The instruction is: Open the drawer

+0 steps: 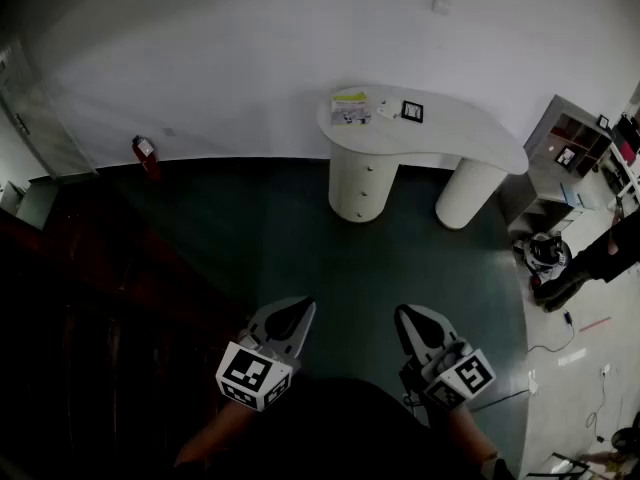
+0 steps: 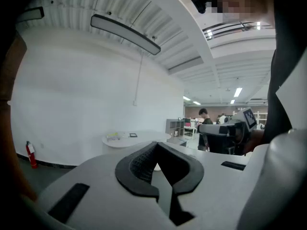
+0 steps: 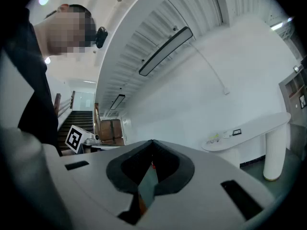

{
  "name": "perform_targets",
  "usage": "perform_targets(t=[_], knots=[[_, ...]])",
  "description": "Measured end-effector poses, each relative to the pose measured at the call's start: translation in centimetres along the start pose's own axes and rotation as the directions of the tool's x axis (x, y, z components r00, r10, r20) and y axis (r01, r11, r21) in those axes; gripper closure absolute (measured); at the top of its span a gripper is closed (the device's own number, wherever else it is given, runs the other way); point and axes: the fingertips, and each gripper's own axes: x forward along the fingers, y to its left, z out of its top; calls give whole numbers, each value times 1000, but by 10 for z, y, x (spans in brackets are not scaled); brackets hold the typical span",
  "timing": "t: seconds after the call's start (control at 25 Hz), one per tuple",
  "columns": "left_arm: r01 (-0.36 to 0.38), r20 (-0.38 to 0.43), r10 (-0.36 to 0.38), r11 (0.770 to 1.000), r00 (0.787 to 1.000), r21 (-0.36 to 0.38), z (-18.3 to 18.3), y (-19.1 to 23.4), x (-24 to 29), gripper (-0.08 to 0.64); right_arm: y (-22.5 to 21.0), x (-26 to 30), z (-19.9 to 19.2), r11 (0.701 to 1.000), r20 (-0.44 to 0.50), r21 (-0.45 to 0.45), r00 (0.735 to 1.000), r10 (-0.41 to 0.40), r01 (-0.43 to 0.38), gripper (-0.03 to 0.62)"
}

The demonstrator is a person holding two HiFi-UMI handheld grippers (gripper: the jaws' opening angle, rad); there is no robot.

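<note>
Left gripper [image 1: 303,306]: jaws pressed together, nothing between them. Right gripper [image 1: 403,314]: same, empty. Both are held low in front of the person. Drawer [image 1: 362,180] sits shut in the wider round pedestal under the white worktop [image 1: 450,128] (well apart from both grippers).

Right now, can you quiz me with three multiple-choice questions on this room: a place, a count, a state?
1. Pedestals under the white desk: A one, B two, C four.
2. The red fire extinguisher stands: A on the desk, B beside the grippers, C by the wall.
3. The right gripper has its jaws: A wide apart, B together and empty, C clamped on a handle.
Answers: B, two round columns show; C, it sits against the wall; B, its tips meet with nothing between.
</note>
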Motion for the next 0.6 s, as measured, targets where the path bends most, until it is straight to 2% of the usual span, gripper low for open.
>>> perform_targets(t=[0.24,0.6], knots=[[-2,-3,2,1000,1000,11,-1,-5,6,548,-6,-8,-2,1000,-12,-5,1000,-8,8,577],[36,10,-36,999,999,10,2,-39,33,548,-35,-56,9,996,24,-1,996,-85,85,577]])
